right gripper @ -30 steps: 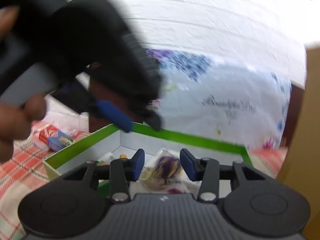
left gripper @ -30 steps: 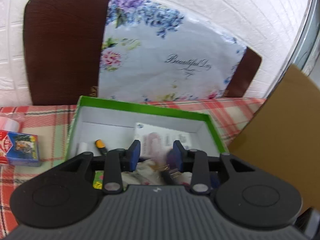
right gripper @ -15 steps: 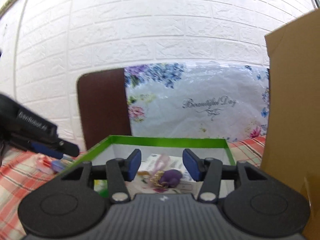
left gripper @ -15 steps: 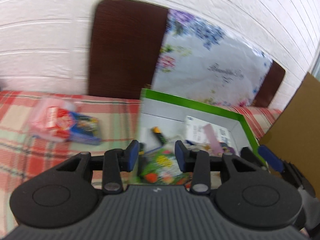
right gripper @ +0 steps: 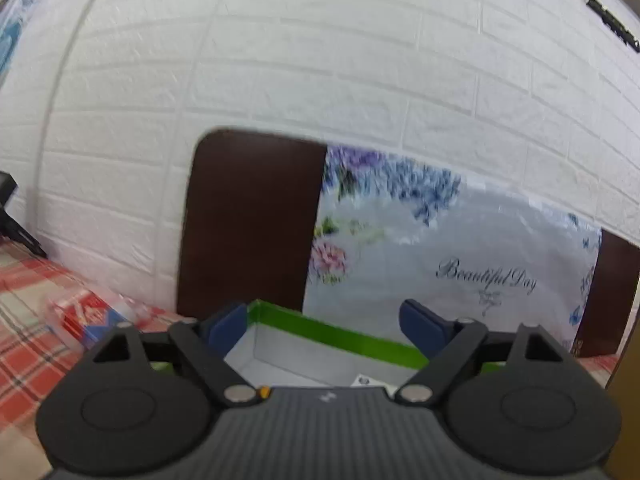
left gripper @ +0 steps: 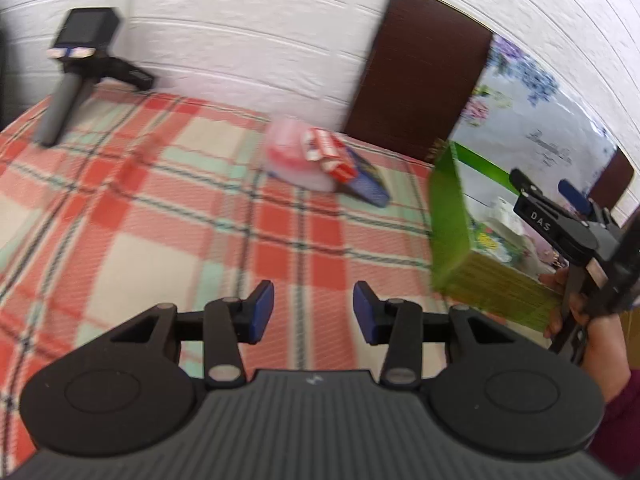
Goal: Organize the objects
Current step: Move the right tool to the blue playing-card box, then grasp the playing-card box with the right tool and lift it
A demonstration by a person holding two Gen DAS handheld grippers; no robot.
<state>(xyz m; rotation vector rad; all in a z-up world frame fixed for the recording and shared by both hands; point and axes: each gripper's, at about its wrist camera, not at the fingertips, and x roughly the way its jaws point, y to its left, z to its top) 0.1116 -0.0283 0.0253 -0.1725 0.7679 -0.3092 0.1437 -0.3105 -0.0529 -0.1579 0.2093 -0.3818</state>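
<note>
A green box with a white inside holds several small items and stands at the right of the plaid table. My left gripper is open and empty, over bare cloth to the left of the box. A red card pack in a clear bag and a blue card pack lie beyond it. My right gripper is open and empty, raised above the box's near edge; it also shows in the left wrist view. The card packs show at its left.
A brown board and a floral "Beautiful Day" sheet lean on the white brick wall behind the box. A black stand with a grey handle sits at the table's far left. A cardboard sheet stands at the right.
My left gripper has swung left out of the box to the open cloth. My right gripper has opened wider and tilted up over the box.
</note>
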